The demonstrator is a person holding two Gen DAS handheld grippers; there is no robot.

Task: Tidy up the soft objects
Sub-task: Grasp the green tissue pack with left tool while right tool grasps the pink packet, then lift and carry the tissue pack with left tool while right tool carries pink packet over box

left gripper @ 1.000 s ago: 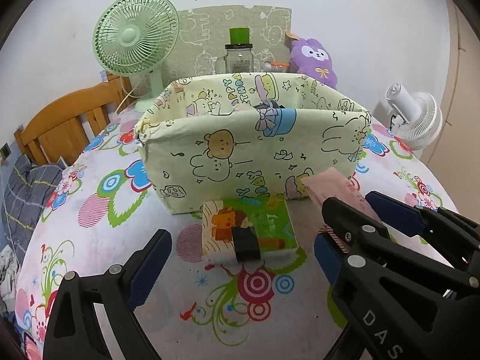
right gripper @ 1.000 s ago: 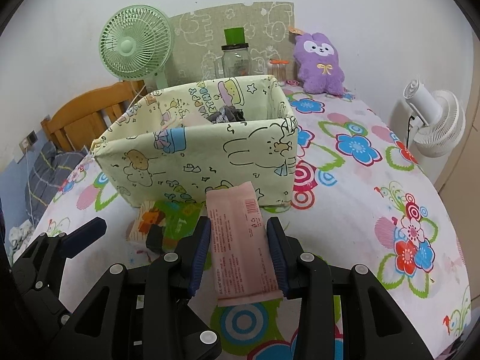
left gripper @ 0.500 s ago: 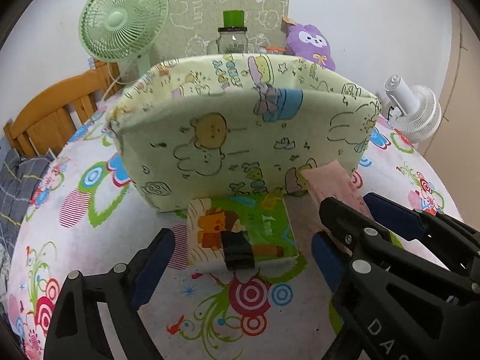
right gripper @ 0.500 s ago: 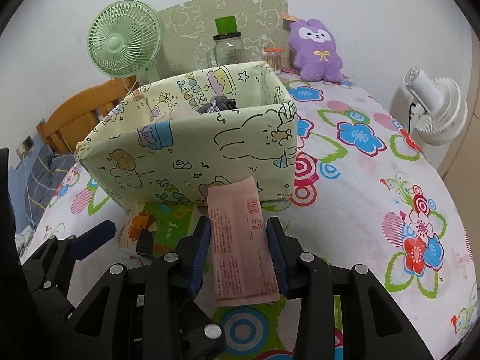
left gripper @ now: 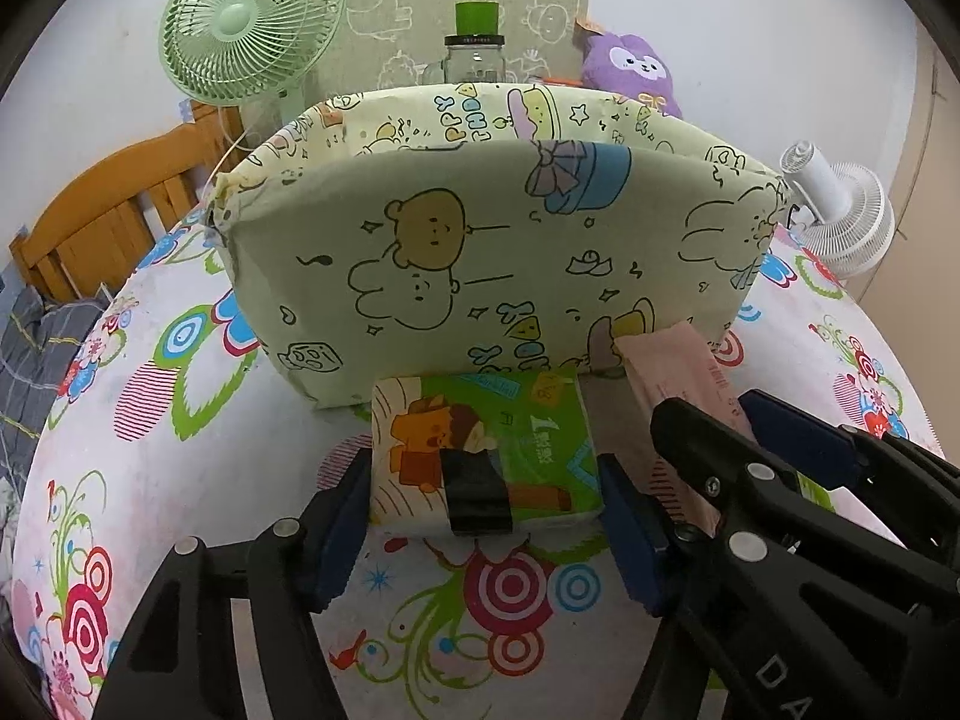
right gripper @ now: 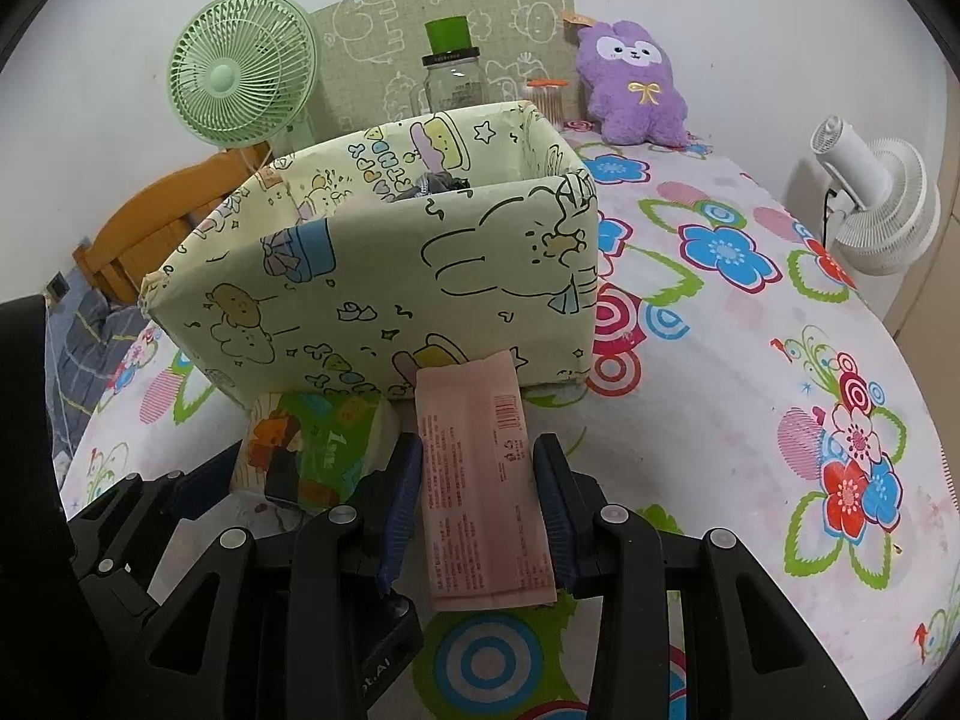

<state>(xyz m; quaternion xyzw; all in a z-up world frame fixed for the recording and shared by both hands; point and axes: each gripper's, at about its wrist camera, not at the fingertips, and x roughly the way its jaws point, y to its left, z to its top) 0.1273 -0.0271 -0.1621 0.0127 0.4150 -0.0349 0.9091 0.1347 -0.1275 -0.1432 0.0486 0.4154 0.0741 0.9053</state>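
Note:
A green tissue pack [left gripper: 480, 450] with a cartoon print lies on the floral tablecloth, against the foot of a pale green cartoon fabric box [left gripper: 480, 252]. My left gripper [left gripper: 483, 510] straddles the pack. Its jaws are closing and the blue pads meet the pack's two sides. Just to the right, my right gripper [right gripper: 477, 498] is shut on a pink flat pack [right gripper: 480, 468], whose far end touches the box [right gripper: 390, 288]. The green pack [right gripper: 318, 432] shows left of it. Dark cloth [right gripper: 432, 186] pokes up inside the box.
Behind the box stand a green fan [left gripper: 252, 18], a glass jar with a green lid [left gripper: 474, 54] and a purple plush [right gripper: 630, 84]. A white fan [right gripper: 876, 204] is at the right table edge. A wooden chair back [left gripper: 102, 222] is at the left.
My left gripper has come in around the green tissue pack and its jaws have narrowed to the pack's sides. The right gripper keeps its hold on the pink pack, nearly still.

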